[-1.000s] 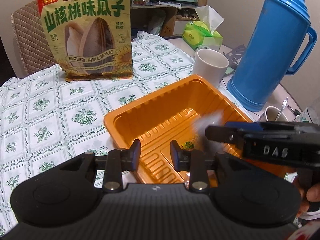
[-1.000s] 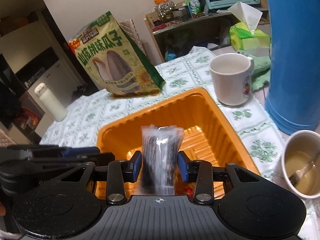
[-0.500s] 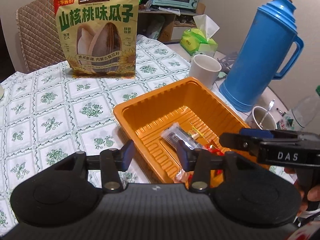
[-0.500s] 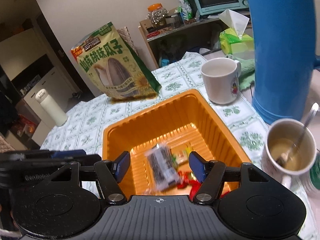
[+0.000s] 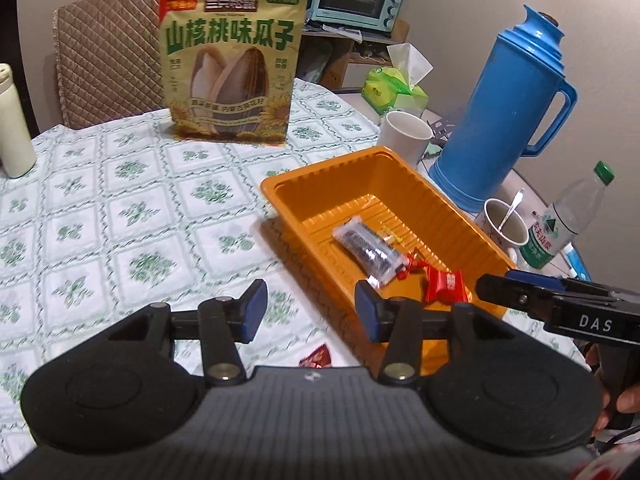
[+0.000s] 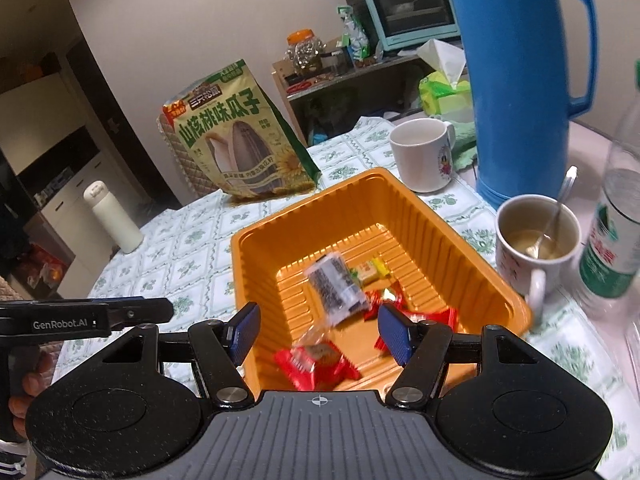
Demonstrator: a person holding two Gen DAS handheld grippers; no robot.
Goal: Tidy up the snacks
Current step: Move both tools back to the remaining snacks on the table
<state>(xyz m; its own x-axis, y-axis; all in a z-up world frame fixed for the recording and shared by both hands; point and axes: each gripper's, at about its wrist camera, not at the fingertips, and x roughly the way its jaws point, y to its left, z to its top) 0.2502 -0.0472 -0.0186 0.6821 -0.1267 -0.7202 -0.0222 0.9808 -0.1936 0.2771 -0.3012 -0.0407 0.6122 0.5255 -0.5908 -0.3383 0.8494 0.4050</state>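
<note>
An orange tray (image 5: 308, 174) (image 6: 256, 240) sits on the patterned tablecloth. In it lie a clear packet of dark snack (image 5: 368, 250) (image 6: 334, 282), red wrapped candies (image 5: 444, 282) (image 6: 316, 364) and small yellow sweets (image 6: 370, 270). My left gripper (image 5: 306, 310) is open and empty, above the tray's near left corner. My right gripper (image 6: 318, 332) is open and empty over the tray's near end. A red wrapper (image 5: 316, 358) lies on the cloth beside the tray, under my left gripper.
A large sunflower seed bag (image 5: 232, 68) stands at the back. A blue thermos (image 5: 508, 108), a white mug (image 5: 406, 136), a cup with a spoon (image 6: 536, 238), a water bottle (image 5: 568, 220) and a tissue pack (image 5: 394, 88) crowd the right. A white flask (image 5: 12, 120) stands left.
My right gripper opened and dropped the clear packet into the tray. Both grippers pulled back and up from the tray, and my left gripper opened wider.
</note>
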